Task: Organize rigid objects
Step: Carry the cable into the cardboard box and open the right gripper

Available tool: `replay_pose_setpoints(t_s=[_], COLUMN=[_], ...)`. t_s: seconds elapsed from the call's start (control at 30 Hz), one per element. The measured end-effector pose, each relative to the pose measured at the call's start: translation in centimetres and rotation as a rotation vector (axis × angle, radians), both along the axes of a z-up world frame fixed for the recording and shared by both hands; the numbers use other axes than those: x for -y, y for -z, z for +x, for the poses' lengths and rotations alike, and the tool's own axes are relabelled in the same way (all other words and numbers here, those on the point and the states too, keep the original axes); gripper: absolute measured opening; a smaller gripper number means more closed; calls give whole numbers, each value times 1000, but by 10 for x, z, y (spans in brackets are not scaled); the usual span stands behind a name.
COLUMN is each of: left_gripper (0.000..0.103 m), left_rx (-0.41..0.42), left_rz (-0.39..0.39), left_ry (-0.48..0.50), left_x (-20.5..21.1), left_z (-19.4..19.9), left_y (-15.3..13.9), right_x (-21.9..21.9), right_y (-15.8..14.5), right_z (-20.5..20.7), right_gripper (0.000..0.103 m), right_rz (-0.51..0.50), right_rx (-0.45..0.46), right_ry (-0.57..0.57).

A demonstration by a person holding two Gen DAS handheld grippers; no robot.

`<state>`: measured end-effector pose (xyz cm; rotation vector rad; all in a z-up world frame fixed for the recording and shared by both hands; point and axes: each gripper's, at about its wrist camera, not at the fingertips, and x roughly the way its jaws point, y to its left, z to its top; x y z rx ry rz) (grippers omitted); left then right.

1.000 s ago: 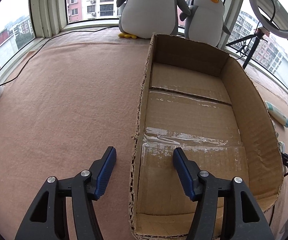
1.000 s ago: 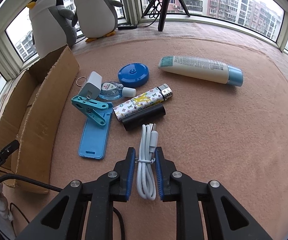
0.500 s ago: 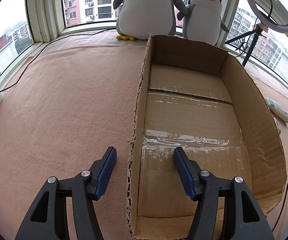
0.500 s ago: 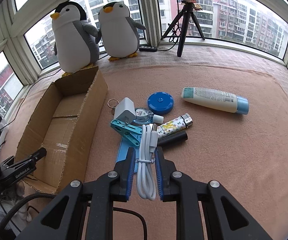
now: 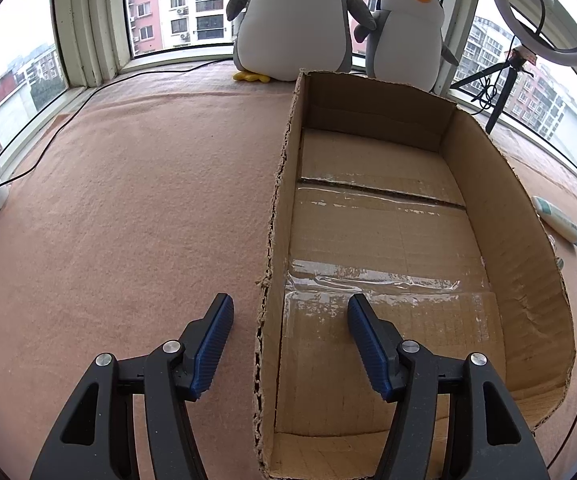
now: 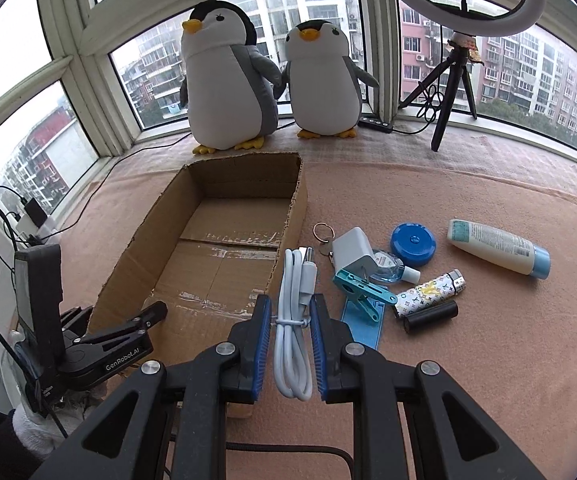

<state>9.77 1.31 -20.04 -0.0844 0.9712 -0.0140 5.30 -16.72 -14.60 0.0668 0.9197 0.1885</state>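
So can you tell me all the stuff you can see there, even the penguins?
cardboard box: 1, brown, on the mat, nothing inside
white cable: 1, coiled, held between the right fingers
charger plug: 1, white, right of the box
key ring: 1, silver, beside the plug
small clear bottle: 1, white cap, behind the plug
phone stand: 1, blue with a teal clip, on the mat
round blue case: 1, right of the plug
lotion tube: 1, white with blue cap, far right
patterned lighter: 1, white
black cylinder: 1, beside the lighter
penguin toys: 2, by the window
ring light on tripod: 1
left gripper: open, straddling the box wall
right gripper: shut on the cable
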Motion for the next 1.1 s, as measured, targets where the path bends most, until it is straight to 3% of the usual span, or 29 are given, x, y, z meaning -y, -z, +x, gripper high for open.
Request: replay_pose_setpoints(t_s=[0.4,0.97,1.1], left_gripper=[64,64,64], left_rx=[3,4,4], left_rz=[2,7,11], left_ry=[1,2,4], left_x=[0,1,1], left_z=[0,0,1], left_y=[0,-1,-1], right_x=[-43,-51,-53], right_y=[8,20,17], right_z=[9,10,9], right_gripper=[18,20,46], right_rz=[5,7,-6], right_rx=[-8,-41,-23], right_ry=[-93,-112,-108])
